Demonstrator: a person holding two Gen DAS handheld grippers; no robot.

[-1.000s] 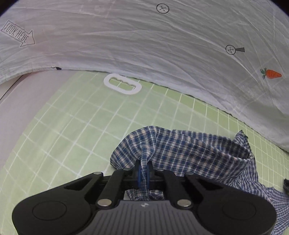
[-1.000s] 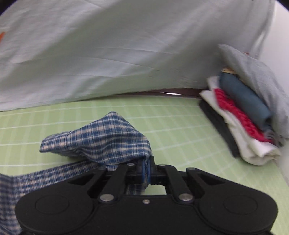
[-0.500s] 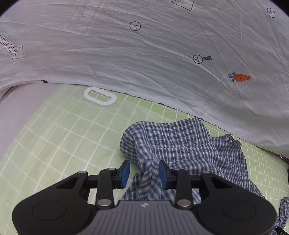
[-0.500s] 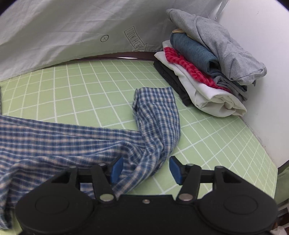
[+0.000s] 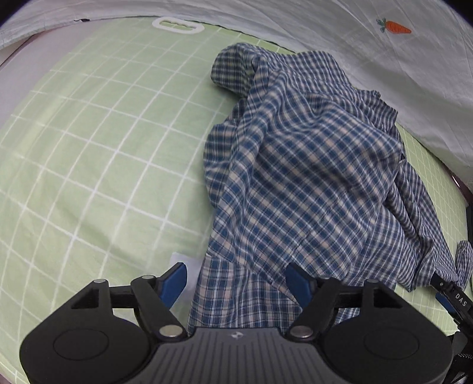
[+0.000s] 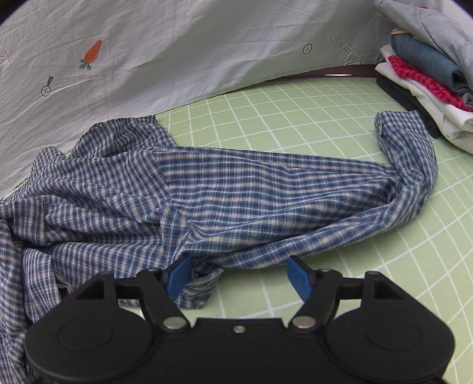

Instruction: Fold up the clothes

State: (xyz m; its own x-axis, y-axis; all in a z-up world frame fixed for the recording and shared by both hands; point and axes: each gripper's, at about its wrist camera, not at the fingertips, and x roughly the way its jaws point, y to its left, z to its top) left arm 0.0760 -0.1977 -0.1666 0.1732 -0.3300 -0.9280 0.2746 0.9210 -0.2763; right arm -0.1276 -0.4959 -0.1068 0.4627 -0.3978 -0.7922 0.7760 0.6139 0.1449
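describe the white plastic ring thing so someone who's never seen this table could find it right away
Start from the green gridded mat in the left wrist view and follow it to its far edge, where the white printed sheet begins. There, left of the plaid shirt, lies the white plastic ring. It is the only hard, flat, oblong loop among soft fabrics.

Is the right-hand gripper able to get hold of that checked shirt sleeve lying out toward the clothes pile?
Probably yes: the right gripper is open, and the sleeve lies uncovered on the green mat, beside the stacked clothes.
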